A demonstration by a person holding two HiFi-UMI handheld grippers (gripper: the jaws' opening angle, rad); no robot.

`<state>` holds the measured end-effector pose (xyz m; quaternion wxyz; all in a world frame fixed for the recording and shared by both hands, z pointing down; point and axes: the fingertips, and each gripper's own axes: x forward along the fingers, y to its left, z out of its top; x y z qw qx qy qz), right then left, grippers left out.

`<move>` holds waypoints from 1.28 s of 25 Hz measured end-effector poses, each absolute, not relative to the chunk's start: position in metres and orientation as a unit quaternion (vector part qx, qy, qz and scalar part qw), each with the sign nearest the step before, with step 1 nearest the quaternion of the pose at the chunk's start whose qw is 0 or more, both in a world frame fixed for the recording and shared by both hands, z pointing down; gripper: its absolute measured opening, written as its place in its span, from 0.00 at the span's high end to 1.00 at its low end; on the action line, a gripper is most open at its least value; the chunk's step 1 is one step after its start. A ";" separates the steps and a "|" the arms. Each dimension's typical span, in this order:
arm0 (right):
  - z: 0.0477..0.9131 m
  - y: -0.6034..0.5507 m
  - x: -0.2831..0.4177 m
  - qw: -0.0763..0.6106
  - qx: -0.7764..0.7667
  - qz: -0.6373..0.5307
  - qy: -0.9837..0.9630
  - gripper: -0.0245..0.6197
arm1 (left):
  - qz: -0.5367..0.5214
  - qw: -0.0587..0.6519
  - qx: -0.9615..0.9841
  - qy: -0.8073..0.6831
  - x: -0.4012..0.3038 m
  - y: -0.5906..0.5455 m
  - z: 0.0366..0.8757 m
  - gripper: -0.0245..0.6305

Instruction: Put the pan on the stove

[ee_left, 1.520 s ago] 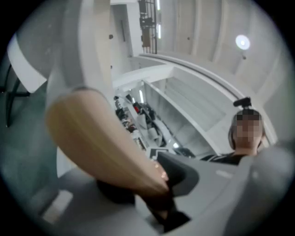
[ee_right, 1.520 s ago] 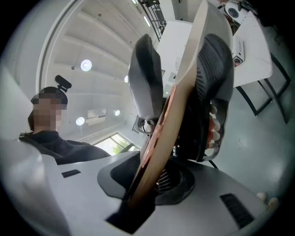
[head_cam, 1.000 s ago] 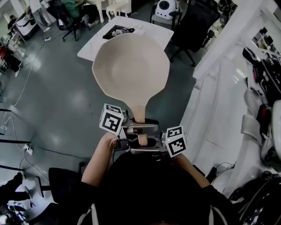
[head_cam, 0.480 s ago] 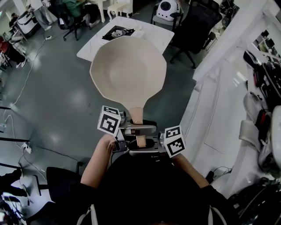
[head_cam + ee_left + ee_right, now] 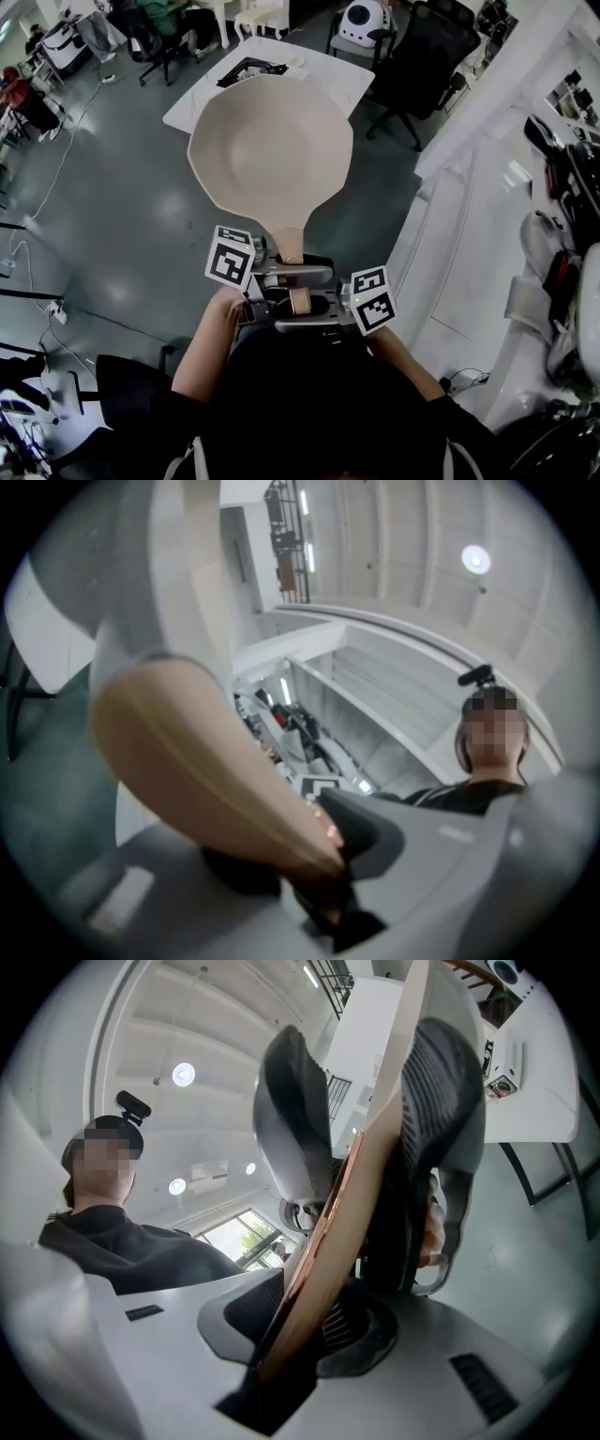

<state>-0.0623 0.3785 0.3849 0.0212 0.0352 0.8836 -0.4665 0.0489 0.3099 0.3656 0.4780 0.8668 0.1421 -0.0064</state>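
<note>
A cream pan (image 5: 270, 141) hangs level over the grey floor, its tan handle (image 5: 293, 244) pointing back at me. My left gripper (image 5: 286, 276) is shut on the handle nearer the bowl. My right gripper (image 5: 302, 303) grips the handle's end; its jaws have just been opening slightly, with the handle still pressed between them. In the left gripper view the handle (image 5: 206, 771) fills the left side. In the right gripper view the handle (image 5: 347, 1213) runs between the ribbed pads (image 5: 436, 1129). The black stove (image 5: 248, 67) sits on a white table (image 5: 319, 80) beyond the pan.
A black office chair (image 5: 422, 56) stands right of the table. White counters (image 5: 469, 234) run along the right side. More chairs and people are at the far left back, and cables (image 5: 52, 178) lie on the floor at the left.
The pan and both grippers have shifted a little forward and to the left, toward the table. Both grippers stay on the handle.
</note>
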 end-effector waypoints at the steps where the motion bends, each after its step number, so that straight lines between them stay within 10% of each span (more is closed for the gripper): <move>1: 0.385 0.376 -0.060 0.021 0.036 -0.466 0.884 0.80 | -0.006 0.477 0.867 0.141 0.051 0.307 0.366 0.78; 32: 0.396 0.079 -0.063 0.028 0.033 -0.458 0.888 0.80 | 0.000 0.469 0.871 0.149 0.050 0.013 0.378 0.78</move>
